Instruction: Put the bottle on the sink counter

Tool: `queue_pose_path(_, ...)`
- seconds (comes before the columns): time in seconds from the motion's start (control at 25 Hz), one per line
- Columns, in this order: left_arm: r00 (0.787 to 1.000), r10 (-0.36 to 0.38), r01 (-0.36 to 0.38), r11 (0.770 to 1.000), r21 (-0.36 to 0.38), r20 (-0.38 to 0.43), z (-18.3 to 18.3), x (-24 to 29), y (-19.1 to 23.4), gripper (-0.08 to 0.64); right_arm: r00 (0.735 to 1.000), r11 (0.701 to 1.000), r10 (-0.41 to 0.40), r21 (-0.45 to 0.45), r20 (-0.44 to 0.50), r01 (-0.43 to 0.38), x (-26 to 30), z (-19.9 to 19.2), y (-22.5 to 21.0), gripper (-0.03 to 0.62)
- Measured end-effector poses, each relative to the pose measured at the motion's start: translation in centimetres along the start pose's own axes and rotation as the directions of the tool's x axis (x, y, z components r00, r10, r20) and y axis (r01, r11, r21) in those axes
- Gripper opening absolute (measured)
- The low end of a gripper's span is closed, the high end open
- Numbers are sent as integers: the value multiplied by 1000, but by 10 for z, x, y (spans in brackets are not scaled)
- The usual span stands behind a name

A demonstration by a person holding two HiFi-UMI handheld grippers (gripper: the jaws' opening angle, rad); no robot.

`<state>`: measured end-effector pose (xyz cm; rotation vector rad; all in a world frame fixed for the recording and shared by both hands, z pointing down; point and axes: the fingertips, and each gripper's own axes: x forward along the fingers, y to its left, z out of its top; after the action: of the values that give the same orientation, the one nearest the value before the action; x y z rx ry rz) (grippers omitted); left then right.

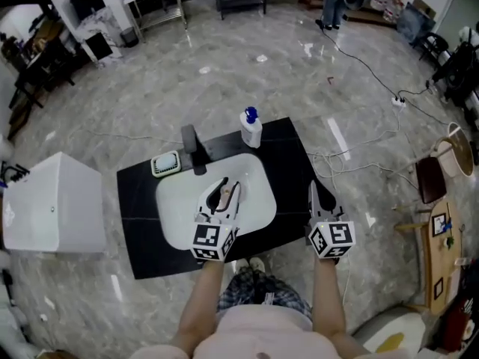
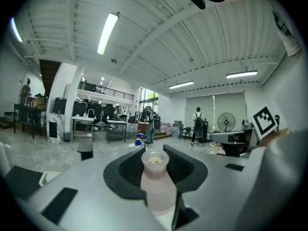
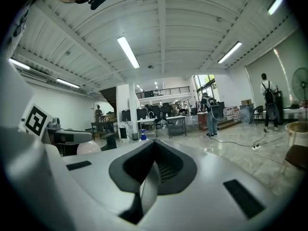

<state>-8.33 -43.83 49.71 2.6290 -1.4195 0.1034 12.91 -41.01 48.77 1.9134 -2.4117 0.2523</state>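
My left gripper (image 1: 224,191) hangs over the white sink basin (image 1: 258,200) and is shut on a small pale bottle (image 1: 224,195). In the left gripper view the bottle (image 2: 156,182) stands upright between the dark pads, its open neck pointing up and away from the camera. The black sink counter (image 1: 142,238) surrounds the basin. Over the counter's right edge, my right gripper (image 1: 315,194) is shut with nothing in it. In the right gripper view (image 3: 153,167) its jaws meet in a closed seam.
A dark faucet (image 1: 192,146) stands behind the basin, with a soap dish (image 1: 166,164) to its left. A white bottle with a blue cap (image 1: 251,128) is at the counter's back edge. A white cabinet (image 1: 52,204) stands left; cables (image 1: 359,163) cross the floor right.
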Motion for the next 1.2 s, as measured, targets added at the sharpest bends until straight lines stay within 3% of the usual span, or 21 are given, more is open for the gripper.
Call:
queue_pose_path(0.32,994,-110,110,994,-6,-10,-22,87,-42,130,998,998,-64,-11,-7,64,17,-21,-47,15)
queue_pose_path(0.64,994,-107,107,994,1,-14,-12,213,-68,130,1000,1000,-4,-9,-12,4,121,-7,-104,15)
queue_pose_path(0.88,994,-101,102,995,1,-29,-38,301,-73,130,999,1000,27,3,-31,-27,203,-34,-145,15)
queue_pose_path(1.2,993,-71,71,997,-6,-92,-90,382,-66,130,997,999,23,37,-69,-20,265,-80,-188,15)
